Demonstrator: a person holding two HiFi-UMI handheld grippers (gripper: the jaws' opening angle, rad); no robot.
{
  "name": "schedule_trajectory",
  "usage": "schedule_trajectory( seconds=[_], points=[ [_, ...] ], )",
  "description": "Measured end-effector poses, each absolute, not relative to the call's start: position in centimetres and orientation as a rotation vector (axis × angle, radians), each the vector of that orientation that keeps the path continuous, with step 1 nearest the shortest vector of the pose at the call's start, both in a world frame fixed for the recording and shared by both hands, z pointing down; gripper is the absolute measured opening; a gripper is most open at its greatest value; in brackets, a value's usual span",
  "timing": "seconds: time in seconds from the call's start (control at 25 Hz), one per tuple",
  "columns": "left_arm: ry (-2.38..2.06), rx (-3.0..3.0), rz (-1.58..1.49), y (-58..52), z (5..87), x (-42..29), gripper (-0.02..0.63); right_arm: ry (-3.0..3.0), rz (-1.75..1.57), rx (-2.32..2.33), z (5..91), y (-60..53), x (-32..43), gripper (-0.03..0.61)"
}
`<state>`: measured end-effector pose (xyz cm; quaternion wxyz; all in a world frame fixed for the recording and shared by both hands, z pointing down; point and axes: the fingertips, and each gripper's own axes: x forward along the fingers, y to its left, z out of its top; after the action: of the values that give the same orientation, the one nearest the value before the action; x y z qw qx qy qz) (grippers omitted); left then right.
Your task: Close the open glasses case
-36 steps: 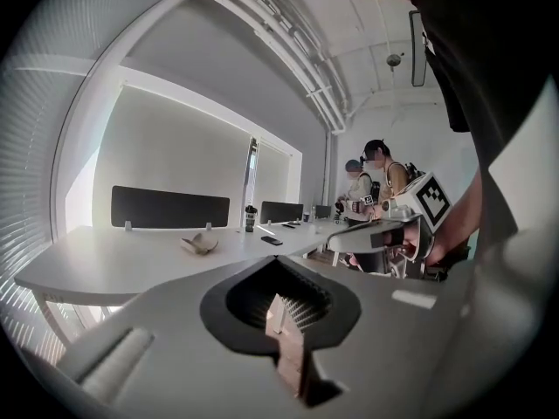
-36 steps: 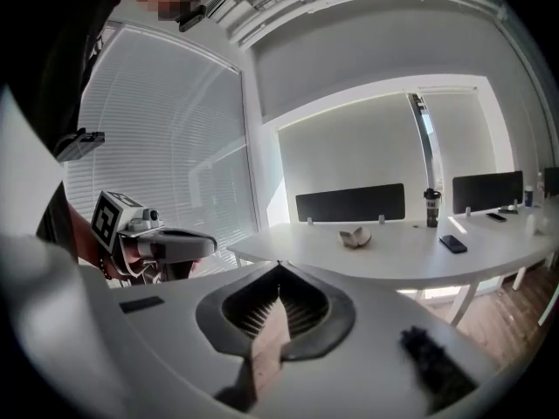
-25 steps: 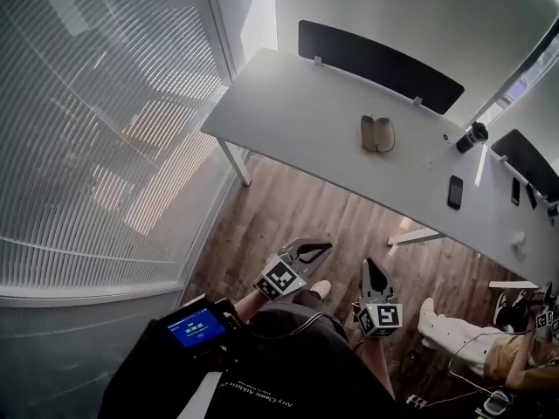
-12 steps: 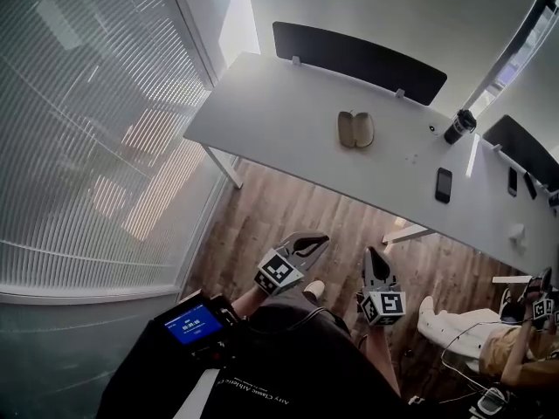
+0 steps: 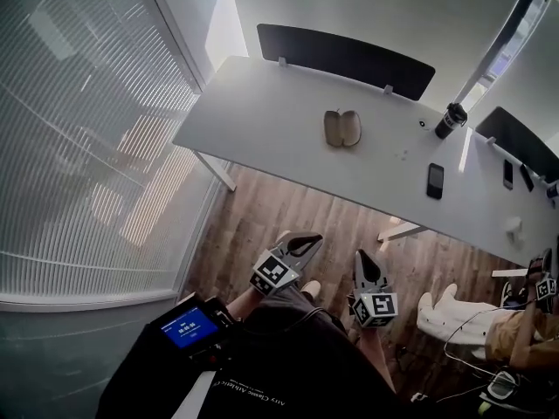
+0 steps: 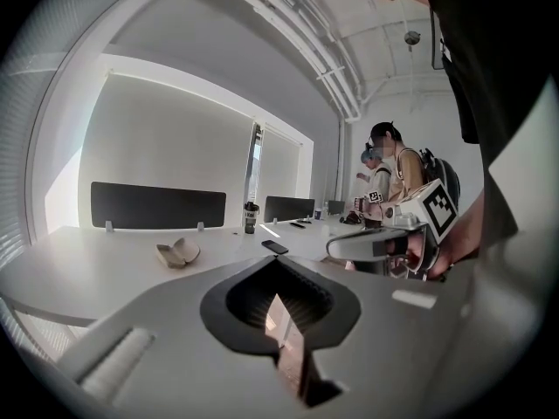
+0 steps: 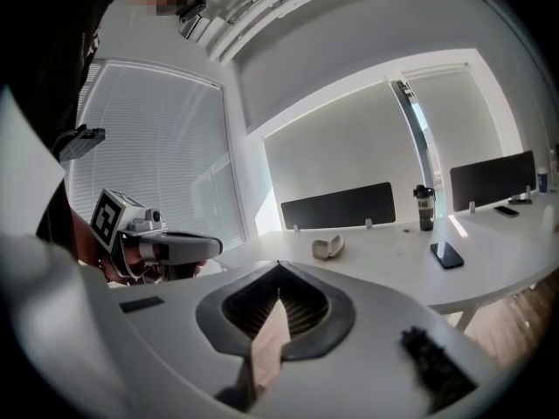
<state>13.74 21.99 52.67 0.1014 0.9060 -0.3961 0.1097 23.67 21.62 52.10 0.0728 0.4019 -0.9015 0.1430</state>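
On desk (image 5: 262,120): 1 open glasses case (image 5: 341,128) & 1 blk bottle (image 5: 451,120)

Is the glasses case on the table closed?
No, the glasses case lies open, both halves spread on the white table.

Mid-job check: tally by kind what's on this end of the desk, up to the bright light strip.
Glasses case: 1, lying open
Black tumbler: 1
Dark phone: 1
Small dark speck beside the tumbler: 1, too small to name
Total: 4 that I can make out
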Motion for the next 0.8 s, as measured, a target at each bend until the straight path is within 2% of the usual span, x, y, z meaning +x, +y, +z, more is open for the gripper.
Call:
schedule_trajectory(
  seconds=[0.52, 0.8],
  points=[
    [-1.054, 2.681, 0.268, 19.2, 55.2, 18.8, 0.008, -2.632, 0.423, 1.312, 53.2, 19.5, 27.2, 0.006],
    [-1.049, 2.686, 0.285, 19.6, 56.0, 18.8, 0.006, -2.638, 0.451, 1.299, 54.1, 19.2, 27.1, 0.006]
  ],
)
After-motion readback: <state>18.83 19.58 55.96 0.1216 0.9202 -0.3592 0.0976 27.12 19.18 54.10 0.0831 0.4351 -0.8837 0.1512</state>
